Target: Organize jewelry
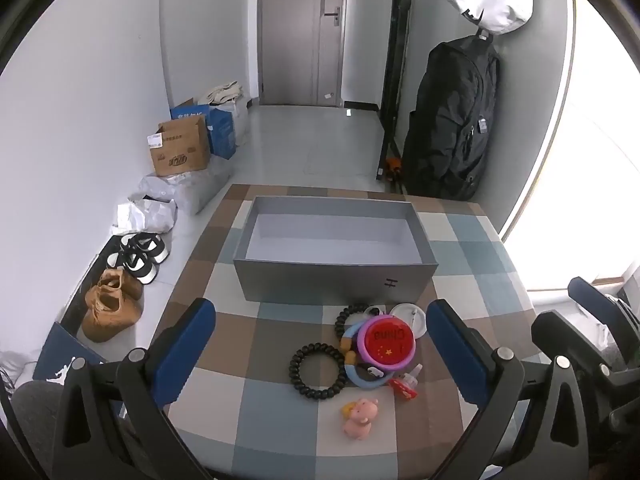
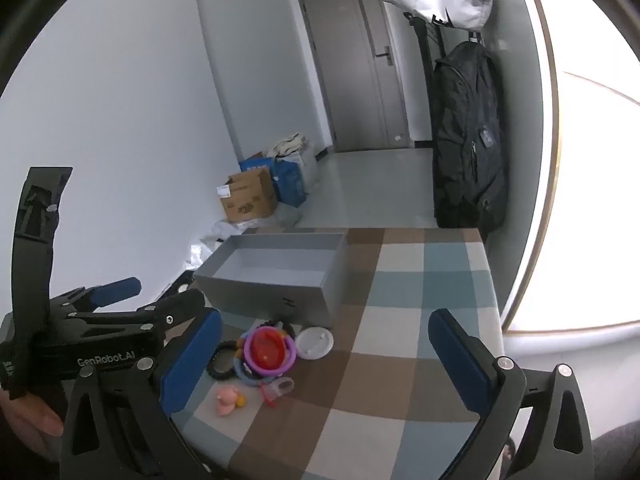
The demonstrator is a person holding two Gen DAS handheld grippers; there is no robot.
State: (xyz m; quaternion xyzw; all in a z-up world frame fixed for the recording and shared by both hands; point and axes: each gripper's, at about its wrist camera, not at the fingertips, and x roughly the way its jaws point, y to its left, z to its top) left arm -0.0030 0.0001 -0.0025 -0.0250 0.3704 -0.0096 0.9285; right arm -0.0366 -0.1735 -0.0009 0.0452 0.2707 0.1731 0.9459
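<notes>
Black coil bracelet, probably light and springy, best pinched across its rim; left gripper and right gripper gape empty.

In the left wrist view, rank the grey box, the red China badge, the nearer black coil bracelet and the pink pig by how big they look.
Largest to smallest:
1. grey box, by far
2. nearer black coil bracelet and red China badge: look alike, so unranked
3. pink pig, though it sits nearest the camera
</notes>
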